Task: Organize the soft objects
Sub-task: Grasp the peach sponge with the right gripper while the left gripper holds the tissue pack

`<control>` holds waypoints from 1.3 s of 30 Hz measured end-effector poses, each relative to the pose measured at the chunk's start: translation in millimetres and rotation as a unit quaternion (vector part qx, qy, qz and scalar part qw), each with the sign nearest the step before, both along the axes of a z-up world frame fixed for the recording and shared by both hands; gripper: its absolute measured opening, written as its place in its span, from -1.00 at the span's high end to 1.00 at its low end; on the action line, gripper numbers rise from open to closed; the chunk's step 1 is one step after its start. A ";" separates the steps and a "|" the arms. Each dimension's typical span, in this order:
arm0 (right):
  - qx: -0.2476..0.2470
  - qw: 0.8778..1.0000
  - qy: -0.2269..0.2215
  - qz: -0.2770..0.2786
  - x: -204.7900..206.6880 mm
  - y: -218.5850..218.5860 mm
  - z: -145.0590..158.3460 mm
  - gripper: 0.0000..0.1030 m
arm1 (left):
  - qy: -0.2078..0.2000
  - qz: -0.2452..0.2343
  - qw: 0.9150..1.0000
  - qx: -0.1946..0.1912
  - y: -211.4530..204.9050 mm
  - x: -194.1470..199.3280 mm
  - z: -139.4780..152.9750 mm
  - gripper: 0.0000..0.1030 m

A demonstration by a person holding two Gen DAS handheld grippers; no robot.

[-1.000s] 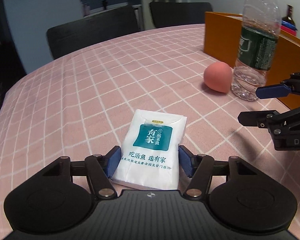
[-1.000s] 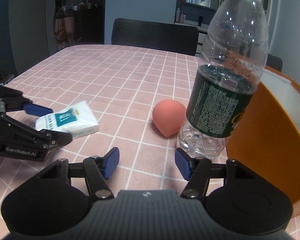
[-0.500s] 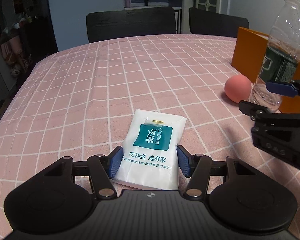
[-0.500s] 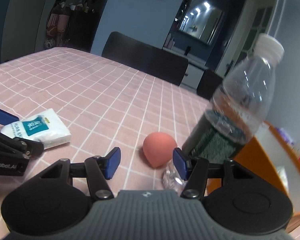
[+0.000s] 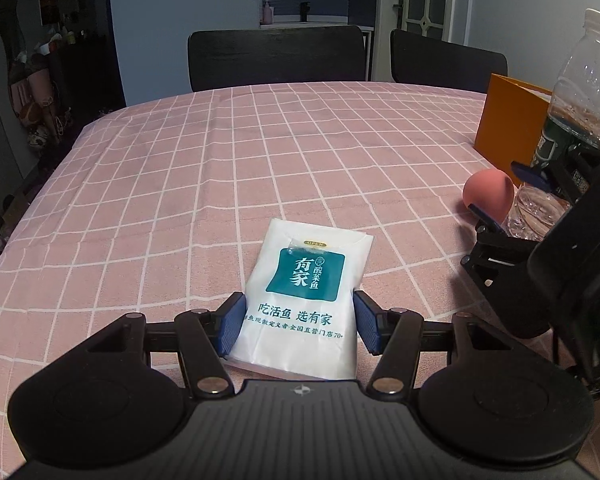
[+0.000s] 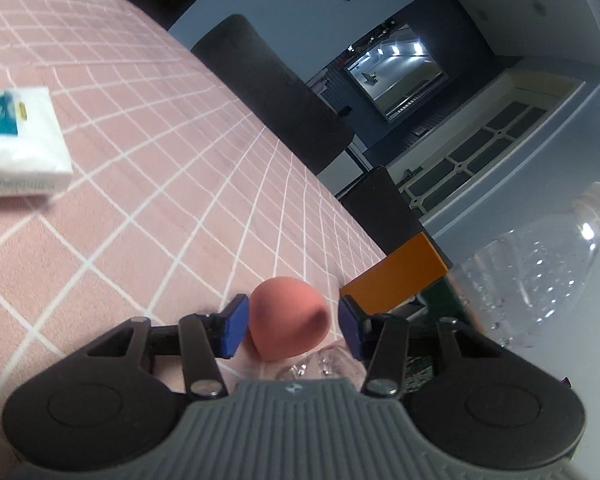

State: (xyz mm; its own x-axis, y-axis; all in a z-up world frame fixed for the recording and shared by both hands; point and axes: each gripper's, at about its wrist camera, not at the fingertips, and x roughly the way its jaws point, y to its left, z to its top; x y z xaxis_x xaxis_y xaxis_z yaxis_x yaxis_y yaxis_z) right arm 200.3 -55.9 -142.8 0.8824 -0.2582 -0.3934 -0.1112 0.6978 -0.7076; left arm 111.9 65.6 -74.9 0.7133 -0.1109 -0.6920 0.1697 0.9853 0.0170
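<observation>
A white tissue pack point(image 5: 304, 300) with a teal label lies flat on the pink checked tablecloth point(image 5: 260, 160). My left gripper point(image 5: 299, 326) is shut on its near end, a blue pad pressed against each long side. The pack also shows at the left edge of the right wrist view point(image 6: 20, 140). A salmon-pink egg-shaped sponge point(image 6: 288, 316) rests on the cloth between the jaws of my right gripper point(image 6: 290, 328). Those jaws are closing; the left pad is at the sponge, and a small gap remains at the right pad. In the left wrist view the sponge point(image 5: 488, 194) sits at the right, with the rolled right gripper point(image 5: 504, 194) around it.
A clear plastic water bottle point(image 5: 580, 92) with a dark green label stands right beside the sponge, close to the right finger point(image 6: 350, 332). An orange box point(image 5: 508, 120) stands behind it at the table's right side. Two dark chairs point(image 5: 276, 58) stand at the far edge.
The right gripper has rolled, moved forward and down, and now has the sponge between its narrowing jaws. The left gripper has rolled level and its pads have closed in onto the pack.
</observation>
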 end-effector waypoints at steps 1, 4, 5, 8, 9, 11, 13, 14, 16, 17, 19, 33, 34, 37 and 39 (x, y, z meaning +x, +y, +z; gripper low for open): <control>-0.001 1.000 0.004 -0.001 1.2 -0.2 -1.8 0.14 | 0.001 0.000 1.000 0.000 -0.2 0.3 -0.2 -0.28; -0.010 1.000 0.002 -0.006 1.7 -0.9 -6.0 0.26 | 0.001 -0.002 1.000 -0.003 0.0 -0.5 -0.4 -0.28; -0.009 1.000 0.001 -0.004 -1.7 -1.9 -4.5 0.29 | 0.001 -0.002 1.000 -0.004 0.1 -0.9 -0.3 -0.28; 0.008 1.000 0.004 0.004 -8.9 -3.3 2.1 0.35 | 0.000 -0.002 1.000 -0.007 0.6 -2.5 0.2 -0.28; 0.020 1.000 0.002 0.008 -13.1 -3.9 6.7 0.35 | 0.000 -0.001 1.000 -0.008 0.9 -3.2 0.6 -0.28; 0.049 0.999 0.004 0.020 -22.4 -6.2 17.9 0.36 | 0.001 0.001 1.000 -0.012 1.4 -3.9 1.3 -0.28; 0.099 0.994 0.023 0.032 -31.7 -13.2 32.5 0.36 | 0.003 0.000 1.000 -0.016 0.8 -6.0 2.4 -0.28; 0.134 0.989 0.037 0.039 -36.6 -18.3 40.2 0.36 | 0.003 -0.003 1.000 -0.018 0.0 -7.6 3.3 -0.28; 0.199 0.977 0.063 0.049 -45.5 -30.0 53.7 0.36 | 0.005 -0.011 1.000 -0.020 -2.9 -11.2 5.1 -0.29; 0.229 0.969 0.073 0.053 -50.2 -35.8 59.2 0.36 | 0.006 -0.014 1.000 -0.019 -4.7 -12.8 5.4 -0.29; 0.282 0.953 0.094 0.055 -57.3 -47.3 66.9 0.35 | 0.007 -0.019 1.000 -0.014 -8.3 -15.3 4.7 -0.29; 0.377 0.916 0.131 0.043 -58.9 -65.3 53.9 -0.02 | 0.004 -0.060 0.997 0.038 -25.3 -16.3 -11.7 -0.60; 0.377 0.916 0.130 0.043 -58.0 -66.2 53.8 -0.12 | 0.000 -0.064 0.997 0.043 -26.5 -16.4 -12.6 -0.62; 0.383 0.913 0.134 0.043 -52.4 -70.3 52.9 -0.19 | -0.007 -0.069 0.997 0.044 -27.1 -14.5 -15.8 -0.70; 0.396 0.906 0.143 0.044 -48.6 -70.4 51.7 -0.19 | -0.008 -0.068 0.997 0.038 -25.7 -12.3 -16.4 -0.71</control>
